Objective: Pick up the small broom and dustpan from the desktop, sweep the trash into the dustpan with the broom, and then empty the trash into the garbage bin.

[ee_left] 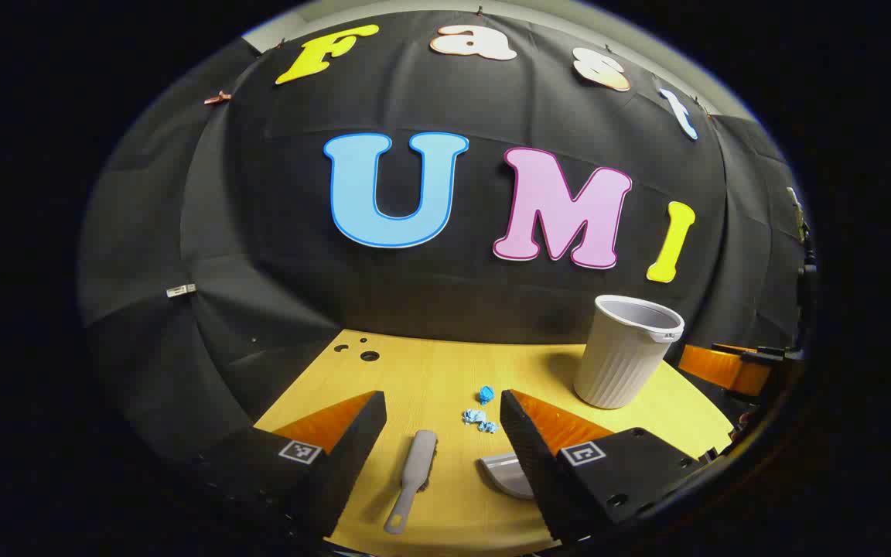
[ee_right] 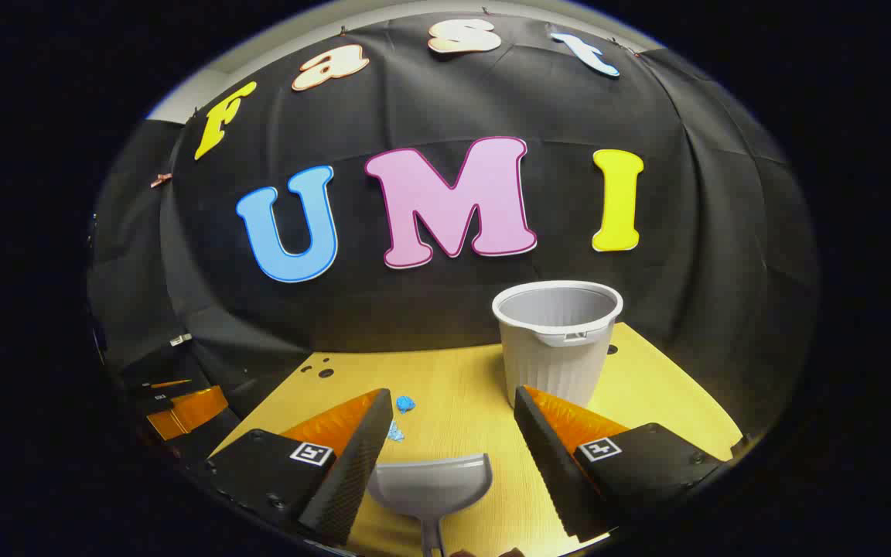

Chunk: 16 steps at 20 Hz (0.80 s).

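A small grey broom (ee_left: pixel 413 478) lies flat on the yellow wooden desktop (ee_left: pixel 430 371), between and below my left gripper's (ee_left: pixel 442 406) open fingers. Crumpled blue paper scraps (ee_left: pixel 481 414) lie just beyond it. The grey dustpan (ee_left: pixel 503 473) pokes out from behind the right finger in the left gripper view. In the right gripper view the dustpan (ee_right: pixel 430 486) lies between the open fingers of my right gripper (ee_right: pixel 453 402), its handle pointing toward me. Blue scraps (ee_right: pixel 402 405) show beside its left finger. A grey ribbed garbage bin (ee_right: pixel 558 336) stands upright on the desk behind.
The bin (ee_left: pixel 626 352) stands at the desk's far right in the left gripper view. Small holes (ee_left: pixel 364 352) mark the desk's far left corner. The other gripper (ee_right: pixel 182 406) shows at the left edge of the right gripper view. Black cloth walls close in the desk.
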### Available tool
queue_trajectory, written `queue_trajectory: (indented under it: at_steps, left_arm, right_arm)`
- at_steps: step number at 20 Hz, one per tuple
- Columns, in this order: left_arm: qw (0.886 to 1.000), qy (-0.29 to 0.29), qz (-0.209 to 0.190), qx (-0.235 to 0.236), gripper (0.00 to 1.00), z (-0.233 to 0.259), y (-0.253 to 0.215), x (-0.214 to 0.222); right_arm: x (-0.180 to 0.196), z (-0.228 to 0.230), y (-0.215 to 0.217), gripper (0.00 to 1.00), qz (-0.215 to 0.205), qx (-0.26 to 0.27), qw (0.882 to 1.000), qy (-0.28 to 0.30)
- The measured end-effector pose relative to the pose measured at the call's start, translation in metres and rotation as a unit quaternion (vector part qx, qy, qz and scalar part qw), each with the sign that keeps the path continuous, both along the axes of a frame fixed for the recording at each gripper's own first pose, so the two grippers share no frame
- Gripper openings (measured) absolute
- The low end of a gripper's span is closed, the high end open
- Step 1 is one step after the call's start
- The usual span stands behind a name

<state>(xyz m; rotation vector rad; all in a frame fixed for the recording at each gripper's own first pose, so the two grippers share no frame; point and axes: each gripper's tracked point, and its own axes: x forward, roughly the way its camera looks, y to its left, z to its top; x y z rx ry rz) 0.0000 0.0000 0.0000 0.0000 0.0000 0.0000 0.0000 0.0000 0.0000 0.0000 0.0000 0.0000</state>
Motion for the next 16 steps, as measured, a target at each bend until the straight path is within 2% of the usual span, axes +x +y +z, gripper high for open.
queue_trajectory:
  at_steps: [8, 16]
  left_arm:
    - [1.0, 0.017, -0.001, -0.003, 0.96, -0.015, 0.026, 0.007]
    - [0.999, 0.03, -0.012, 0.003, 0.96, -0.027, 0.033, 0.013]
  right_arm:
    - [0.003, -0.017, 0.026, 0.99, 0.01, -0.027, 0.999, 0.03]
    - [0.004, -0.019, 0.028, 0.99, 0.001, -0.023, 0.999, 0.037]
